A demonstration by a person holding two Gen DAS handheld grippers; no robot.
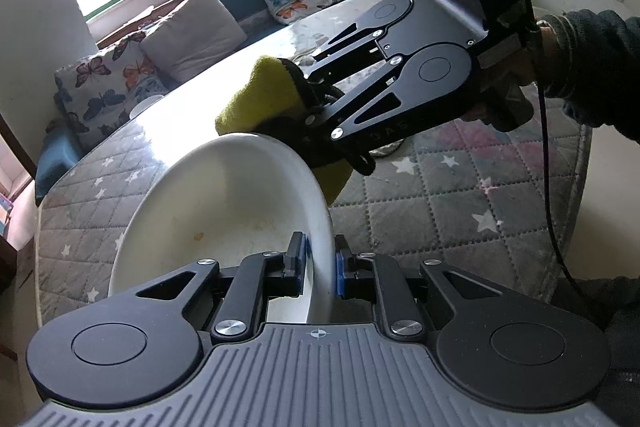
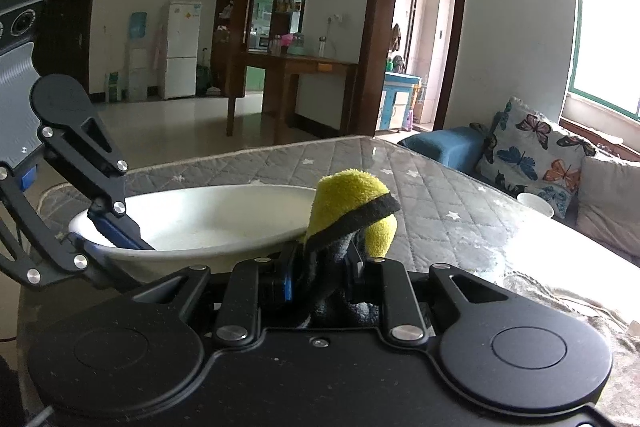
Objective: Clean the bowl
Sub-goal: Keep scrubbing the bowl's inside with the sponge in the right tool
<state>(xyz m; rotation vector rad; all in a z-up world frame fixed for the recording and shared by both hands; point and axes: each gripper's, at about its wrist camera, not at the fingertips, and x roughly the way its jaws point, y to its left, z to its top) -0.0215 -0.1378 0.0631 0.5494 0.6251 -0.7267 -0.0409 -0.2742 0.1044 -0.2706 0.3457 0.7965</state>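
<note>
A white bowl [image 1: 224,211] with faint brownish stains inside is held tilted above the table. My left gripper [image 1: 319,267] is shut on the bowl's near rim, one pad inside and one outside. It also shows in the right wrist view [image 2: 116,231], clamped on the bowl [image 2: 224,219]. My right gripper [image 2: 322,267] is shut on a yellow cloth with a dark edge [image 2: 352,203]. In the left wrist view the right gripper [image 1: 316,115] holds the cloth [image 1: 256,95] just over the bowl's far rim, touching or almost touching it.
A table with a grey quilted star-pattern cover under glass [image 1: 460,195] lies below. A small white cup [image 2: 536,205] stands near its far edge. Butterfly cushions [image 1: 108,87] and a window bench lie beyond. A black cable [image 1: 552,227] hangs from the right gripper.
</note>
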